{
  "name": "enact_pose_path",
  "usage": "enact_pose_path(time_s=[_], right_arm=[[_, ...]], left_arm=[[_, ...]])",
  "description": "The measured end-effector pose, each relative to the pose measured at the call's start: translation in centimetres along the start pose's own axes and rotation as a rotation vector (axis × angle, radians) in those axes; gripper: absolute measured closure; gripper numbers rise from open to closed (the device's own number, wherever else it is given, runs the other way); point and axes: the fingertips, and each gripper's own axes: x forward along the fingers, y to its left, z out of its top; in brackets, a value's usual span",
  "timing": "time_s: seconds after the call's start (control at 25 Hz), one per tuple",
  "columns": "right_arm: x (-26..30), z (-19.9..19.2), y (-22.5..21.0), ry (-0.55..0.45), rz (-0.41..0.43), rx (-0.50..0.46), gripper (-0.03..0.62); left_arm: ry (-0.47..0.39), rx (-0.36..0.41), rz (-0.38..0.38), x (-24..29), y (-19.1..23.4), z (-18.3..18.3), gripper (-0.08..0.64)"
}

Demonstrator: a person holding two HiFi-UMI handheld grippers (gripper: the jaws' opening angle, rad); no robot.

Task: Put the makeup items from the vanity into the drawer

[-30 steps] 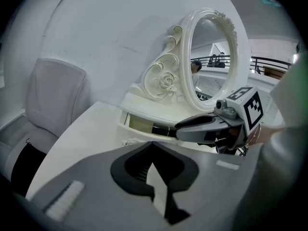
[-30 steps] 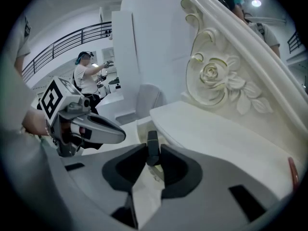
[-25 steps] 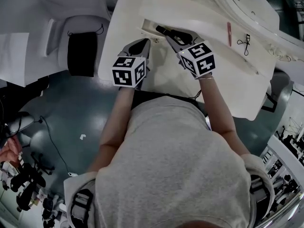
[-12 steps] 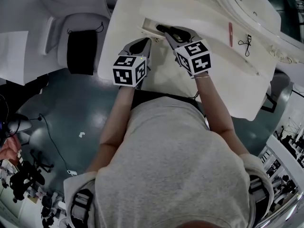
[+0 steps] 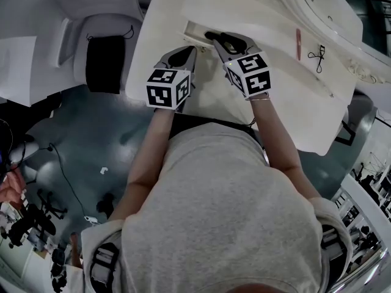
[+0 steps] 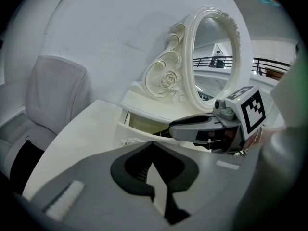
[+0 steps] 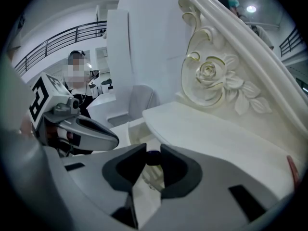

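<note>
Shiny dark grey floor (image 5: pixel 79 133) all down the 7 to 9 o'clock side of the head view. White padded chair (image 5: pixel 107 29) with something black on the seat at 10 o'clock, just beside the white vanity (image 5: pixel 153 57). Oval mirror (image 6: pixel 214 57) in a carved rose frame up at 1 o'clock. Plain white wall (image 6: pixel 106 28) behind. Ceiling lights (image 7: pixel 251 8) overhead, balcony railing (image 7: pixel 62 35) way back.
</note>
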Motion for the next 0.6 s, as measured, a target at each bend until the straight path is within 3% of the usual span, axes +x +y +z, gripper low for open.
enact_pose_path(time_s=[0.6], right_arm=[[-0.79,-0.6,-0.68,0.003,-0.004,0.012,0.492]], left_arm=[[-0.001,-0.001,0.003,-0.63,-0.06,-0.47,0.551]])
